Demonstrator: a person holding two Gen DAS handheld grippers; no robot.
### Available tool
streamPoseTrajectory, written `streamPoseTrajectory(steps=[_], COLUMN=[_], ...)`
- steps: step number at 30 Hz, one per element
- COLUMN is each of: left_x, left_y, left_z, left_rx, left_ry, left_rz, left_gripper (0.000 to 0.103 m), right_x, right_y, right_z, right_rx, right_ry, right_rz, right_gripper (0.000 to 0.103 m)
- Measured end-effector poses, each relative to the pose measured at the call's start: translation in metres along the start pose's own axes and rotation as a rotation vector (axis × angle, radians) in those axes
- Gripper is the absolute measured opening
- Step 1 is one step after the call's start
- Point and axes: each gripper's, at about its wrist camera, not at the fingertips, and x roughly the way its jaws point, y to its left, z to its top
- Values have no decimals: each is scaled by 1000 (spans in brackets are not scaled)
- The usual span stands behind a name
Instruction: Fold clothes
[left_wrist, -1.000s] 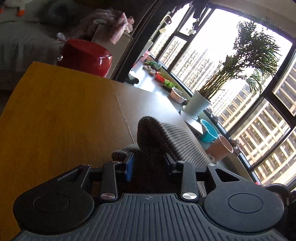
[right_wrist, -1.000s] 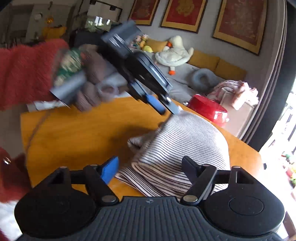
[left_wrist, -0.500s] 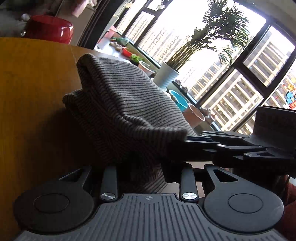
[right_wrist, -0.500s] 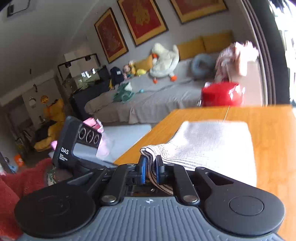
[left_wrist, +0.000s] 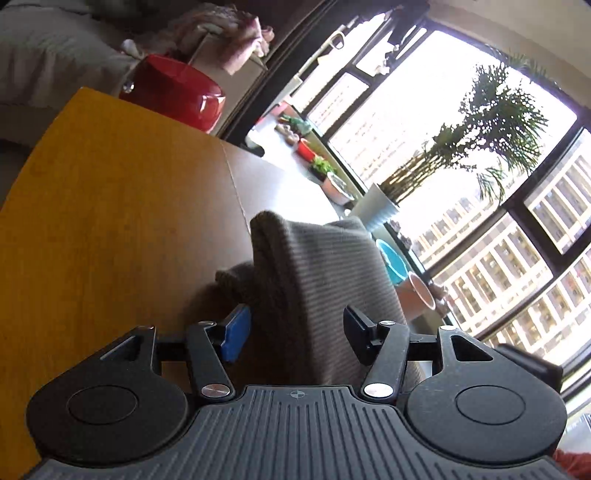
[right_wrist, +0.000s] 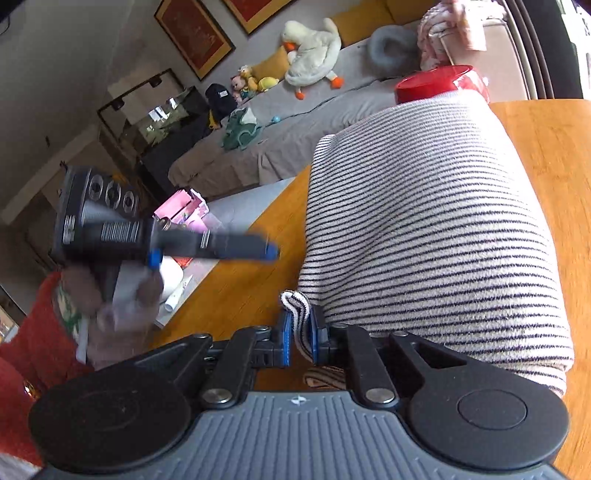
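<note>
1. Since a second before, the right gripper (right_wrist: 299, 341) had rolled and clamped onto the hem of the white knitted garment with thin dark stripes (right_wrist: 424, 229), where earlier its jaws stood apart; the left gripper (left_wrist: 291, 332), which had been pinching the cloth, was letting go.
2. The right jaws were clenched on a small bunched fold of striped hem (right_wrist: 295, 301), blue pads pressing either side.
3. The left jaws were opening, the blue pad (left_wrist: 236, 332) and the black one both clear of the knit, though the cloth lay between them.
4. The garment sat humped and part-folded on the orange wooden table (right_wrist: 546, 147), near its edge toward the grey sofa (right_wrist: 295, 122), a red round stool (right_wrist: 436, 83) beyond the far edge.
5. Its long axis ran straight away from the right jaws toward that far edge, with the bulk lying just right of the pinch.
6. In the right view the left gripper (right_wrist: 269, 251) hovered, blurred, off the garment's left side, apart from it.
7. The right hand looked the nearer and the only one holding, so any next pull probably rested with it.
</note>
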Motion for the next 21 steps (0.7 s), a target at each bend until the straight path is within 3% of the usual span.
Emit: streamPoseTrajectory(steps=[3,5,9,10,13,16,21], left_x=[31,48,51,51,49,46,45], left_y=[-15,-31,-50,-53,-55,-53,-46], left_z=[6,2,-8,-9,-12,-15,-15], left_rx=[71,178,303,317,332,328,317], left_ry=[22,36,32,33,36,38,45], left_rz=[65,114,158,161,159,151,132], left_gripper=[55,52,52,52,51,51,51], right_x=[-4,-9,-33,-41,-66,-74,-52], right_y=[5,11,24,26,20,-2,-81], right_z=[-7,-11,-8,-4,20,55,99], right_rx=[-25,-59,-164,-183,-192,-124,155], right_ry=[-7,-9,-37,-49,-126,-193,-219], right_rz=[-15,-30,-59,-59,-95,-155,-216], right_gripper=[10,10,13,21,75,78,78])
